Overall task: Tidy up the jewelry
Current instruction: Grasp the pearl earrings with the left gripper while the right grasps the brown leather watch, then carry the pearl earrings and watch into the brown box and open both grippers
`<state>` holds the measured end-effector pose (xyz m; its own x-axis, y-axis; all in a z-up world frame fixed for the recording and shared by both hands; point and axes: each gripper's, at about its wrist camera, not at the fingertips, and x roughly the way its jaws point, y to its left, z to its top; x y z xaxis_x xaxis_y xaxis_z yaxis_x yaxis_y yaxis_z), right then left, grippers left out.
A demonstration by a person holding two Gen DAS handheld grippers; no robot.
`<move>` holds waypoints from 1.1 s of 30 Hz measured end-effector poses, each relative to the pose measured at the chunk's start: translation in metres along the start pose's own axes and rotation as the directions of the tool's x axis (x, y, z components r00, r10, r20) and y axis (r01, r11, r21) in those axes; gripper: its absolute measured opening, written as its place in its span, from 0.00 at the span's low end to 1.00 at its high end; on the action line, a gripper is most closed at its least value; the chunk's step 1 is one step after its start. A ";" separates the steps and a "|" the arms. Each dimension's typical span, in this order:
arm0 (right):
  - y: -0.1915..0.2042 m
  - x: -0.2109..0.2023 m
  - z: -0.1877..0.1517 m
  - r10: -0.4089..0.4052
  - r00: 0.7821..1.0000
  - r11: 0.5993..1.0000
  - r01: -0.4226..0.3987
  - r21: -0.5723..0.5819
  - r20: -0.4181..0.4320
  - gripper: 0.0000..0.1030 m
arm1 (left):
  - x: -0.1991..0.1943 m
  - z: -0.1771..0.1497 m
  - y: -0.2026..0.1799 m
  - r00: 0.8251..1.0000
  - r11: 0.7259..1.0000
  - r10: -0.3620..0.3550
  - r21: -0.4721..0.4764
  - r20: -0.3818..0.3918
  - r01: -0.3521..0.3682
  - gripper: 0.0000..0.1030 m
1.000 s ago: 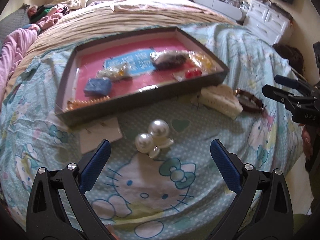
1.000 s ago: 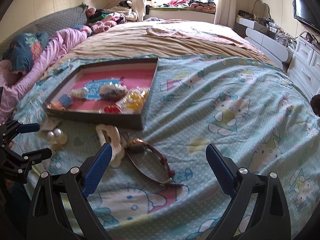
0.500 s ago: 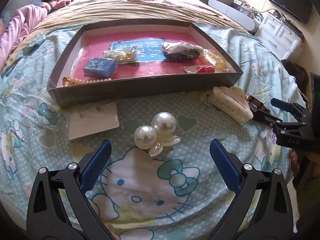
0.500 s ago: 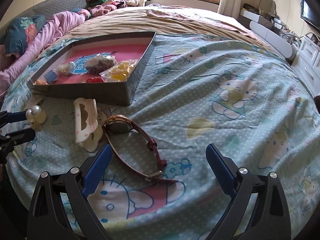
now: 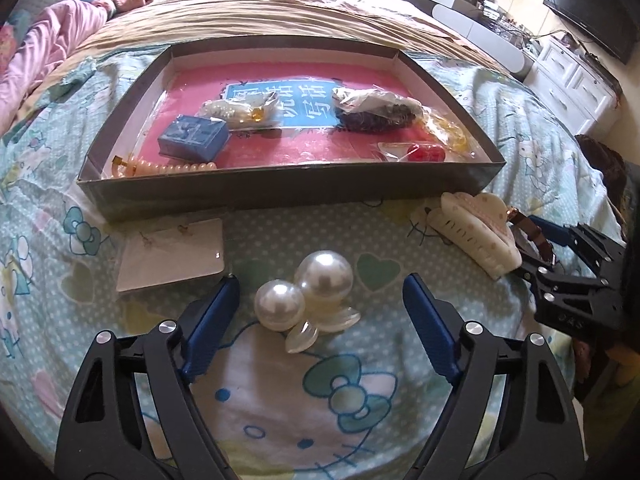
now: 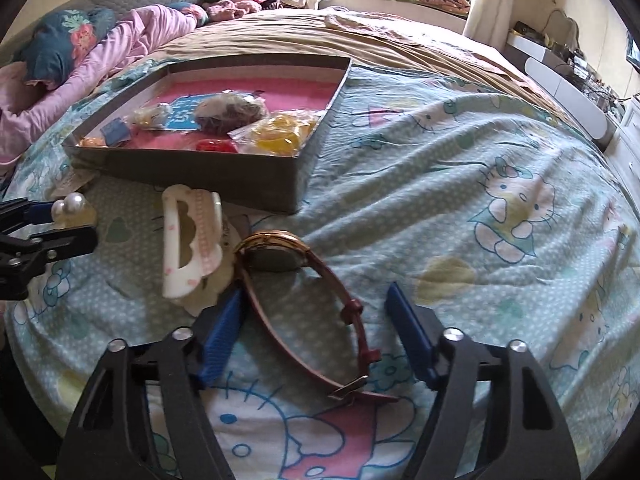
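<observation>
A grey tray (image 5: 280,190) with a pink floor lies on the bed and holds several jewelry pieces. In the left wrist view a two-pearl hair clip (image 5: 308,294) lies on the sheet between the open fingers of my left gripper (image 5: 320,308), with gaps on both sides. A white claw clip (image 5: 476,232) lies to its right. In the right wrist view my right gripper (image 6: 316,320) is open, with the red strap of a gold watch (image 6: 276,254) between its fingers. The claw clip (image 6: 190,244) lies just left of it. The tray (image 6: 200,178) is beyond.
A white earring card (image 5: 172,254) lies on the sheet left of the pearls, by the tray's front wall. The bed's near edge drops off just behind both grippers. Pink bedding (image 6: 80,76) and pillows lie at the far left. White drawers (image 5: 572,88) stand at the right.
Both grippers have moved forward and down. The left now brackets the pearl clip; the right has closed in on the watch strap. Both sets of fingers have narrowed a little.
</observation>
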<state>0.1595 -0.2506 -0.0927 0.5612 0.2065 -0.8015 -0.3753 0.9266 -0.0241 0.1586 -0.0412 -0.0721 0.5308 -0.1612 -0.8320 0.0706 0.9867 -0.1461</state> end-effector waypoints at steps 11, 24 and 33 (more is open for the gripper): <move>-0.005 -0.019 -0.006 0.037 0.999 0.998 -0.038 0.058 0.021 0.39 | 0.002 -0.001 -0.013 0.997 0.994 0.068 0.088 0.032 -0.070 0.34; -0.005 -0.063 0.007 0.038 0.994 0.996 -0.045 0.071 0.101 0.39 | -0.041 0.003 -0.014 0.995 0.995 -0.045 0.090 0.086 0.037 0.34; 0.018 -0.074 0.027 0.078 0.987 0.996 -0.083 0.031 0.142 0.39 | -0.060 0.014 0.001 0.989 0.998 -0.031 0.054 0.144 0.023 0.34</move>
<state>0.1318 -0.2408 -0.0177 0.6293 0.3207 -0.7079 -0.3976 0.9155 0.0614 0.1391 -0.0303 -0.0148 0.6443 -0.1874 -0.7415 0.1288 0.9823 -0.1363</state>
